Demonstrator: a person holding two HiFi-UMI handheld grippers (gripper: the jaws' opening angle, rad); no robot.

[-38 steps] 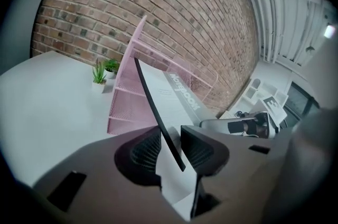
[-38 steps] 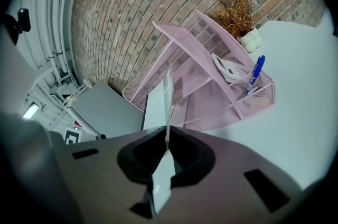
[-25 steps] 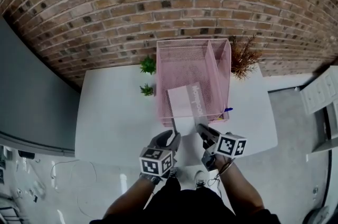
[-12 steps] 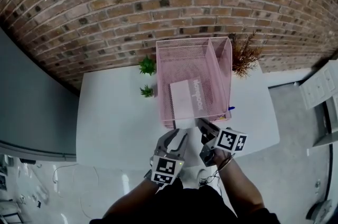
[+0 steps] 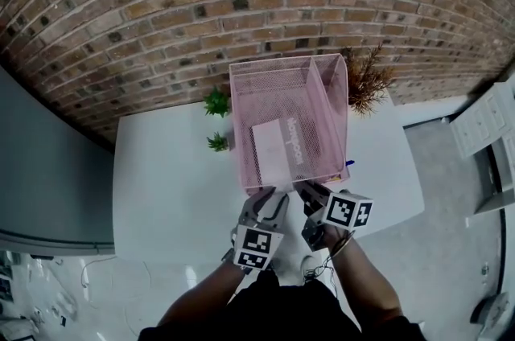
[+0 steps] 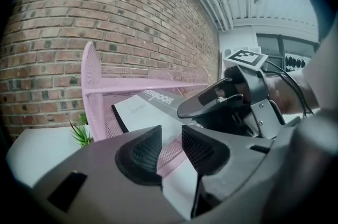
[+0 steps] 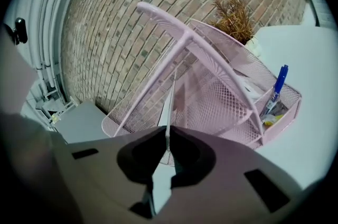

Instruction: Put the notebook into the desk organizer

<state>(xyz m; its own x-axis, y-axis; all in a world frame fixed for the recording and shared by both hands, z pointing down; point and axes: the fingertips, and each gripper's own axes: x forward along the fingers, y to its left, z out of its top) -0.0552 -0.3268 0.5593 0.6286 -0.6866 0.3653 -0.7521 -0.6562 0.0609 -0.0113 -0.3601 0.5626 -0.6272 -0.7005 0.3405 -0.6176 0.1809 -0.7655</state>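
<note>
**Notebook (image 5: pixel 278 150) in the organizer, right tongs (image 7: pixel 168 138) pinching its edge**

My right tongs are pressed together on the notebook's near edge. The notebook runs edge-on straight ahead of them into the wide compartment of the pink mesh desk organizer (image 5: pixel 290 62). My left tongs (image 6: pixel 170 133), just beside the right ones, stand slightly spread and hold nothing. The organizer's near rim lies just past their tips. A blue pen (image 7: pixel 277 88) stands ahead and to the right of the right tongs.

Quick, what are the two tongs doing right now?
Left tongs: open, holding nothing.
Right tongs: closed on the edge of the notebook.
</note>
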